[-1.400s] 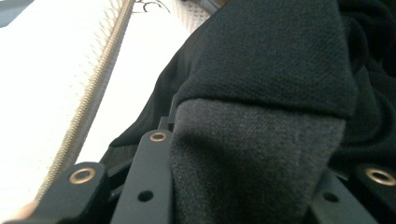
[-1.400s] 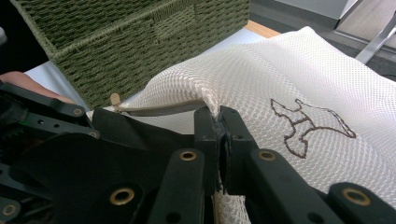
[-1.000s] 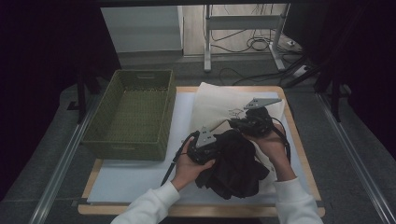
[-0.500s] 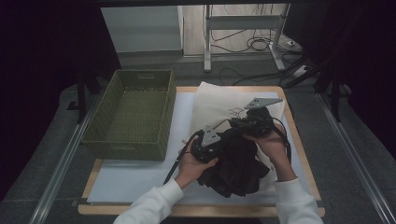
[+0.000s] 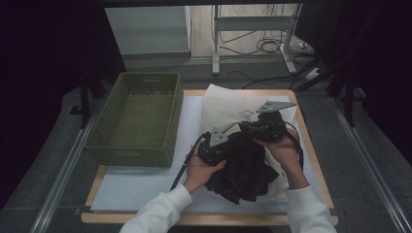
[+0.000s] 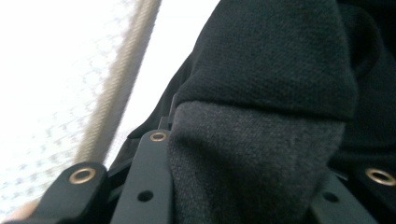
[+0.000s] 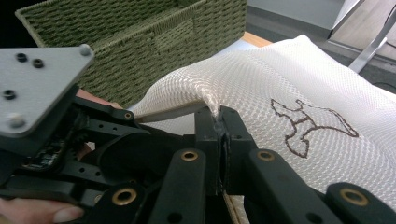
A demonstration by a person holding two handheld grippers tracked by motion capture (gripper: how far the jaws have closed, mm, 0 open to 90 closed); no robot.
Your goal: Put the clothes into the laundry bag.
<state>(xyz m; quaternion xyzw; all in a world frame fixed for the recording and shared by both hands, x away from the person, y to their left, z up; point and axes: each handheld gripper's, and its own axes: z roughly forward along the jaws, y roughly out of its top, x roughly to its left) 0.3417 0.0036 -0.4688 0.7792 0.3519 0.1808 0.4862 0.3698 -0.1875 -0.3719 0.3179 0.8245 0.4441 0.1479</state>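
Note:
A white mesh bag (image 5: 228, 107) with a brown outline print lies at the table's middle right. In the right gripper view, my right gripper (image 7: 219, 119) is shut on the bag's (image 7: 289, 74) rim and lifts that edge. A black garment (image 5: 245, 170) is bunched in front of the bag between both hands. My left gripper (image 5: 224, 145) is shut on a fold of it, and dark cloth (image 6: 271, 60) fills the space between the jaws of that gripper (image 6: 261, 158). Beyond them, the bag's beige trimmed edge (image 6: 112, 88) runs past on the left. The two grippers sit close together.
A green woven basket (image 5: 131, 153) stands empty at the table's left, close to the bag (image 7: 140, 42). A white sheet (image 5: 141, 187) covers the wooden table. Cables and a metal stand's legs (image 5: 216, 48) lie on the floor beyond the far edge.
My left gripper has risen a little and edged toward the right gripper, carrying the black garment. The right gripper has stayed almost still on the bag's rim.

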